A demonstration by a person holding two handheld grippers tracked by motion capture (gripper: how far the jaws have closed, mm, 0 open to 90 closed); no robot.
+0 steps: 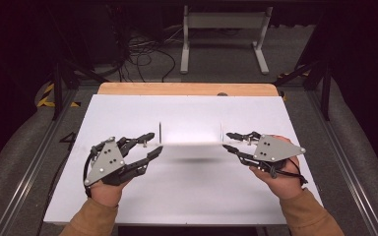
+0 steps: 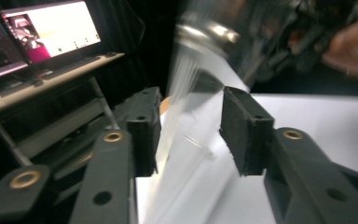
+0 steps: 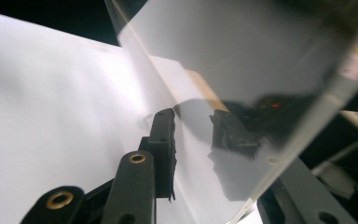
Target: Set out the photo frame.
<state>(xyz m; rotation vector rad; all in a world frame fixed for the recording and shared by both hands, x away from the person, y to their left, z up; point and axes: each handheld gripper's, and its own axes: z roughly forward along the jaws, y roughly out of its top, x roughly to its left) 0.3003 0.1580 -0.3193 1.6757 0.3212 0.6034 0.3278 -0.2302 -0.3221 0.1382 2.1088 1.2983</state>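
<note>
Near to far. Your sleeves enter at the near edge of the white table, each hand carrying a gripper.

The left gripper is pinched on the left end of the clear plastic piece. In the left gripper view that gripper has the sheet's edge running up between its jaws. The right gripper appears to be clamped on the opposite end. In the right gripper view its far jaw is seen through the piece, which passes between the jaws of that gripper.

The piece hangs above the mid-table, apart from the surface, with its shadow lying on the sheet just nearer to you.

Its long axis runs left to right, level and roughly parallel to the near table edge. One end points at each gripper, and thin upright edges rise near both ends.

The step in hand is judged to be a two-handed lift. Keep both hands at equal height and equal spacing, so the piece neither tilts nor bows. Hold both pinches steady, since smooth plastic is likely to slip.

Beyond lie the wooden strip and a white stand on the floor.
</note>
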